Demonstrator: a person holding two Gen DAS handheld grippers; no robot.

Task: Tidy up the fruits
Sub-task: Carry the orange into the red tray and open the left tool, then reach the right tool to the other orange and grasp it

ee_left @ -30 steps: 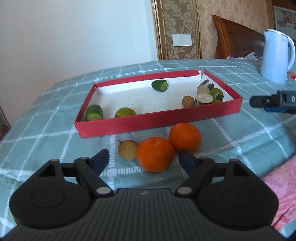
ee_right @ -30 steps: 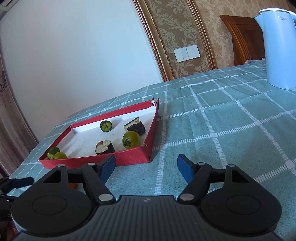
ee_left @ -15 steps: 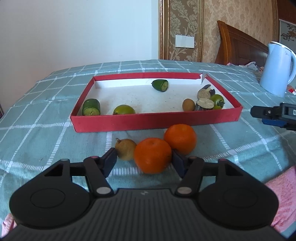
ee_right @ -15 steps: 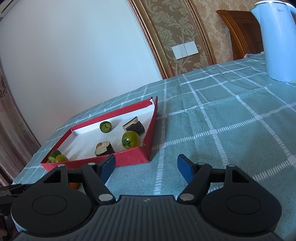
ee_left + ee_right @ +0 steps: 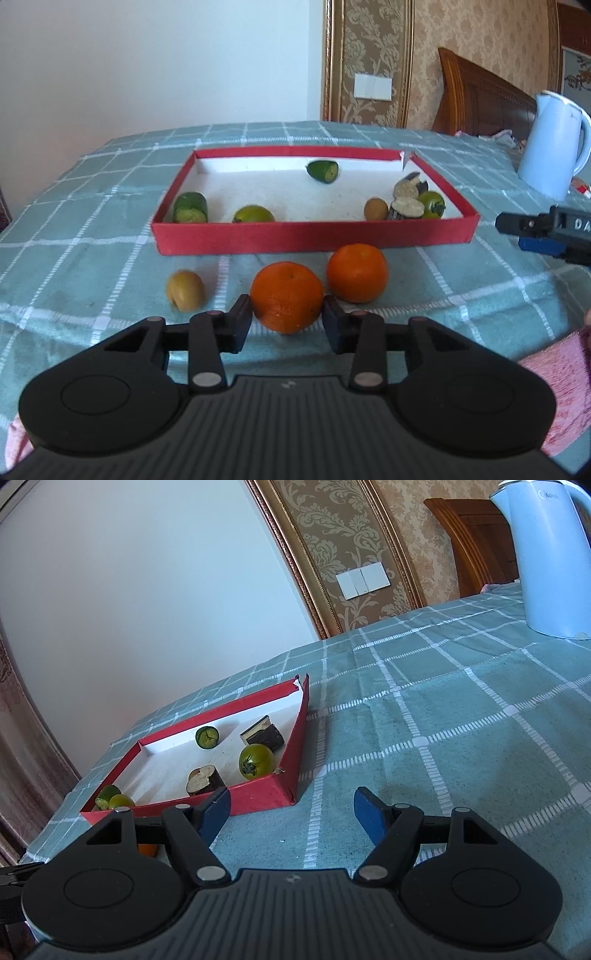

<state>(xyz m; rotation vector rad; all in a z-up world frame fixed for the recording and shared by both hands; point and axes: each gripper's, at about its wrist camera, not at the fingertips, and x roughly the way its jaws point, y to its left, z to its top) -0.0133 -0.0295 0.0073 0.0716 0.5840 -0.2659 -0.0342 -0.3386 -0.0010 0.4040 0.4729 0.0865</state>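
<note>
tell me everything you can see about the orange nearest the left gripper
The round orange fruit has bright, finely dimpled skin with a small dark stem dimple facing up. It looks whole and rests on the teal checked tablecloth, in front of the red cardboard tray and outside it. The left gripper has just been closing around it; the black fingers sit against its two sides. A second orange lies close behind on the right; whether they touch cannot be told.

Bright daylight, soft shadows, sharp focus, fisheye bending at edges
</note>
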